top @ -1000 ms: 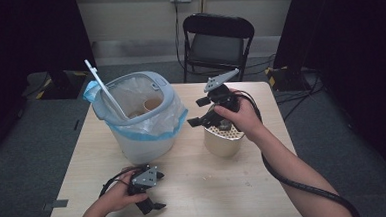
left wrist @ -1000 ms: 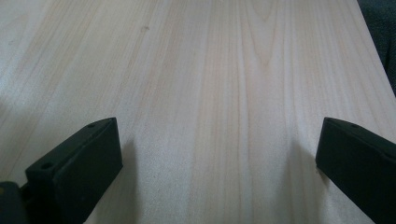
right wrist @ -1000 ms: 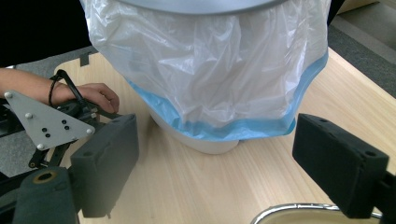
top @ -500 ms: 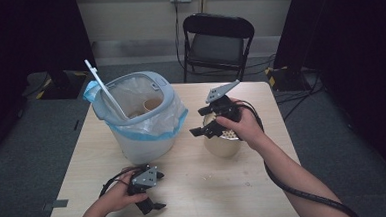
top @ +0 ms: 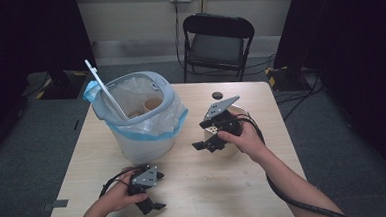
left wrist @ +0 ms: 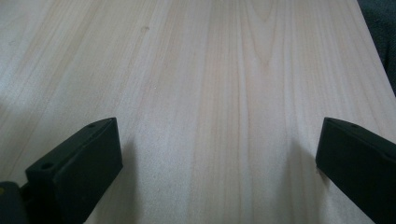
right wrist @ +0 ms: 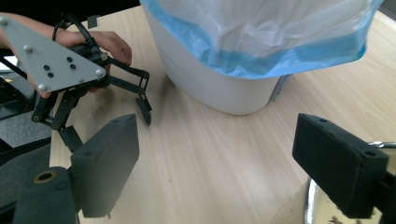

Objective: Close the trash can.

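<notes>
My right gripper (top: 199, 135) hangs over the middle-right of the table, jaws wide apart with nothing between them, pointing toward the bin. In the right gripper view the right gripper (right wrist: 219, 140) looks across bare wood. A cream container (top: 234, 149) stands right behind that hand, and its metal rim (right wrist: 310, 205) shows beside the right jaw. My left gripper (top: 158, 193) rests by the front edge, open and empty. In the left gripper view the left gripper (left wrist: 219, 140) has bare tabletop between its jaws.
A grey-rimmed bin (top: 140, 141) lined with a blue-edged clear bag (right wrist: 280, 51) stands at the table's left-centre, holding a paper cup (top: 152, 104) and a white stick (top: 102, 85). A small black disc (top: 217, 95) lies near the far edge. A black chair (top: 217, 42) stands beyond.
The right gripper has sunk from above the cream container toward the tabletop, drifting slightly forward. The left gripper has stayed put.
</notes>
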Motion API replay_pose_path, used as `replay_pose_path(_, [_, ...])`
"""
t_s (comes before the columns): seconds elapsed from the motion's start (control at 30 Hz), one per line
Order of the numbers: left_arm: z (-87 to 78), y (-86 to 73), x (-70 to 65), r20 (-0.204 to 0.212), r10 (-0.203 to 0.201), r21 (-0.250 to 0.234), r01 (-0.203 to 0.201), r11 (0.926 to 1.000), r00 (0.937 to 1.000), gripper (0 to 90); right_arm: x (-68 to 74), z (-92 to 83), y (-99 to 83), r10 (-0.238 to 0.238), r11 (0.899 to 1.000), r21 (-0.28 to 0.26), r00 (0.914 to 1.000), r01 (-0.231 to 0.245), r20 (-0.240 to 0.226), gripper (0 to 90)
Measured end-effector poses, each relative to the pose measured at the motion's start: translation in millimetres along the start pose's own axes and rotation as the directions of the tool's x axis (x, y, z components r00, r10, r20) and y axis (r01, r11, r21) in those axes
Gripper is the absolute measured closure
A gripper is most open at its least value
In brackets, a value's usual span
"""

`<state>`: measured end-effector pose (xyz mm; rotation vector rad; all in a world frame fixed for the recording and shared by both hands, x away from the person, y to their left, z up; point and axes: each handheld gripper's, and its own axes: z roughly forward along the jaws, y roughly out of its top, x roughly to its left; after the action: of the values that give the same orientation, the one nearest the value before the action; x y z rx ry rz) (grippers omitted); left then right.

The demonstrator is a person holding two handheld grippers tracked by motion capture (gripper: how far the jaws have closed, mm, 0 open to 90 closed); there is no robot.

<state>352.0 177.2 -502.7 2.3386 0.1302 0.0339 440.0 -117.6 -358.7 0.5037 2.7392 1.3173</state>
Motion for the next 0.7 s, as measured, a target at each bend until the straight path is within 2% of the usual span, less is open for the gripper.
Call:
replay_pose_path(0.13, [0.0,0.0,0.0,0.001,0.000,-0.001,0.000,1.0000,1.0000,0.0,6.5,1.4,-5.9,-0.014,1.000,0.010,0.9999,0.014,-0.010,14.3])
replay_pose_path(0.17, [0.7,-0.2,-1.2,0.006,-0.016,-0.012,0.016,0.9998,0.9999,0.0,6.5,1.4,-5.9,-0.014,1.000,0.010,0.9999,0.014,-0.010,14.3])
replay_pose_path(0.2, [0.6,-0.1,-1.1,0.005,-0.015,-0.011,0.015,0.9998,0.9999,0.0,8.0,1.8,-9.0,-0.014,1.000,0.014,0.9998,0.014,-0.014,14.3])
replay_pose_path(0.3, [0.7,-0.1,-1.2,0.006,-0.016,-0.012,0.016,0.9998,0.9999,0.0,9.1,2.5,-12.6,-0.026,0.999,0.027,0.9996,0.026,-0.006,14.3])
replay_pose_path(0.57, [0.7,-0.1,-1.2,0.005,-0.015,-0.012,0.015,0.9998,0.9999,0.0,13.1,5.9,-29.3,-0.019,0.999,0.040,0.9998,0.019,0.003,14.3])
replay_pose_path(0.7, [0.7,-0.1,-1.2,0.005,-0.016,-0.012,0.016,0.9998,0.9999,0.0,16.7,11.1,-40.1,-0.014,0.999,0.039,0.9998,0.015,-0.011,14.3])
